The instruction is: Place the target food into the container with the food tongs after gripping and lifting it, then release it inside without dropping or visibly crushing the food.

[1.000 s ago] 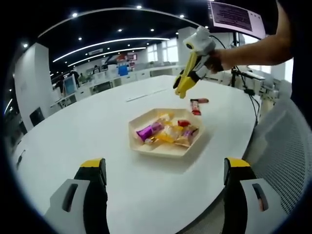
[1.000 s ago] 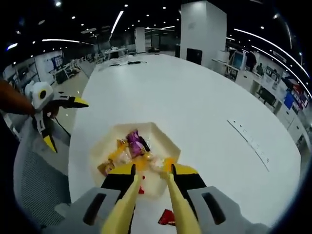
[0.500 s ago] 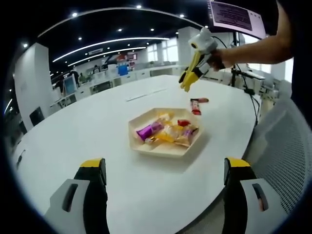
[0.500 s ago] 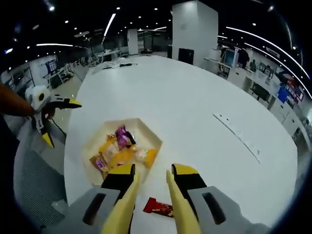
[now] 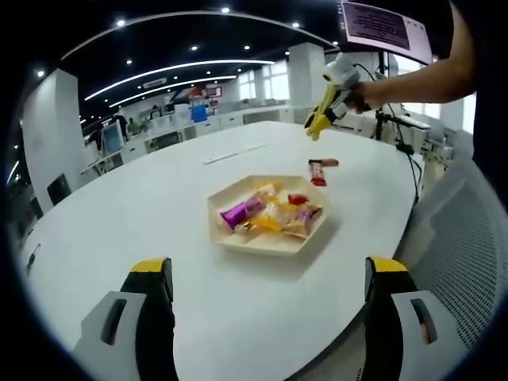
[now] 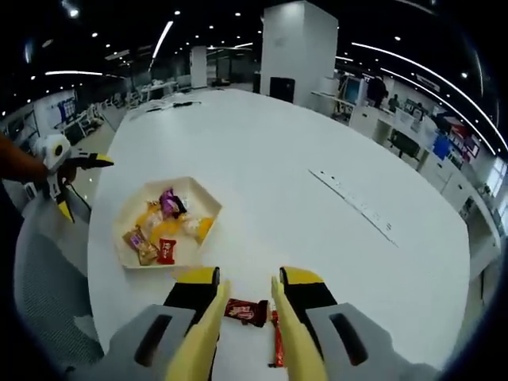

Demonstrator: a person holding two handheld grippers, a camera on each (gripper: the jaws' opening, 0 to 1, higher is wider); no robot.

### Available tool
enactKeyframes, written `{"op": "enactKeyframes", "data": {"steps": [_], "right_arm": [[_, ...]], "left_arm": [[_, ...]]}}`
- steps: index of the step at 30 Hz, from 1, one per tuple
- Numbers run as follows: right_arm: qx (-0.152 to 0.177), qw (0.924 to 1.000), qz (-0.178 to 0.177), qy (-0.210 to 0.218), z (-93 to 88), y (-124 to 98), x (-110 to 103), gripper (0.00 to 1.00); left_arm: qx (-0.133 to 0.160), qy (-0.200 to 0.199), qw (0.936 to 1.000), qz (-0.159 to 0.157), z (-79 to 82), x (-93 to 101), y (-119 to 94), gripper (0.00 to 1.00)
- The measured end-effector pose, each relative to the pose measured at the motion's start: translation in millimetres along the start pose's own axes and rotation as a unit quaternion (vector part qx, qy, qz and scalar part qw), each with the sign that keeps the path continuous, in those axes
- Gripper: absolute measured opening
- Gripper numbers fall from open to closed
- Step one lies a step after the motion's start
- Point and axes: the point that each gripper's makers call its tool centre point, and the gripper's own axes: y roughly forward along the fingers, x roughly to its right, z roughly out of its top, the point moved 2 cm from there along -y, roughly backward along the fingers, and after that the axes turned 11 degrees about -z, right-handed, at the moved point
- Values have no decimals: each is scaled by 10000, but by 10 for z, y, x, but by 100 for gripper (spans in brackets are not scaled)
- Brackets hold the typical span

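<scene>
A pale hexagonal tray (image 5: 262, 248) holding several wrapped sweets sits mid-table, and it shows to the left in the right gripper view (image 6: 190, 184). Beyond it two red-wrapped candies (image 5: 320, 170) lie on the white table. My right gripper (image 6: 248, 287) hangs open above them; the dark red wrapper (image 6: 245, 311) shows between its yellow tongs and a thin red bar (image 6: 276, 346) just beside. In the left gripper view the right gripper (image 5: 321, 123) is held in the air by a hand. My left gripper (image 5: 268, 270) is wide open near the table's edge, holding nothing.
The big white oval table (image 6: 317, 151) stretches far beyond the tray. A thin strip (image 6: 353, 205) lies on it. A grey mesh chair (image 5: 468, 238) stands by the near edge. Office desks and a pillar are behind.
My right gripper has drawn back from over the tray and now hangs above the two red candies, farther from the tray. The left gripper has stayed still.
</scene>
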Motion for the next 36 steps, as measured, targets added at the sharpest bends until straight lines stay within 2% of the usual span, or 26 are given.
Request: {"op": "enactKeyframes", "data": {"steps": [6, 9, 11, 18, 20, 23, 25, 36], "right_arm": [[-105, 9997, -109, 187, -210, -69, 199, 29], [-61, 9997, -217, 86, -272, -87, 262, 29], [-55, 9997, -106, 231, -303, -104, 253, 29], [-36, 9999, -137, 91, -481, -64, 349, 29], [77, 9999, -16, 81, -496, -58, 334, 29], [-64, 9999, -111, 15, -624, -13, 381, 29], [-95, 9998, -99, 129, -674, 9, 404, 29], [-232, 9993, -1, 284, -801, 80, 382, 30]], "left_arm": [[-11, 13, 10000, -3, -6, -1, 4, 97], [-13, 33, 10000, 2, 0, -2, 4, 96], [-24, 14, 10000, -5, -8, -2, 7, 96], [-59, 20, 10000, -22, -22, 0, 14, 96], [-65, 32, 10000, -22, -22, 1, 15, 96], [-68, 25, 10000, -7, -21, -1, 13, 96], [-72, 29, 10000, -6, -22, -2, 13, 96], [-107, 15, 9999, -9, -34, 3, 18, 96]]}}
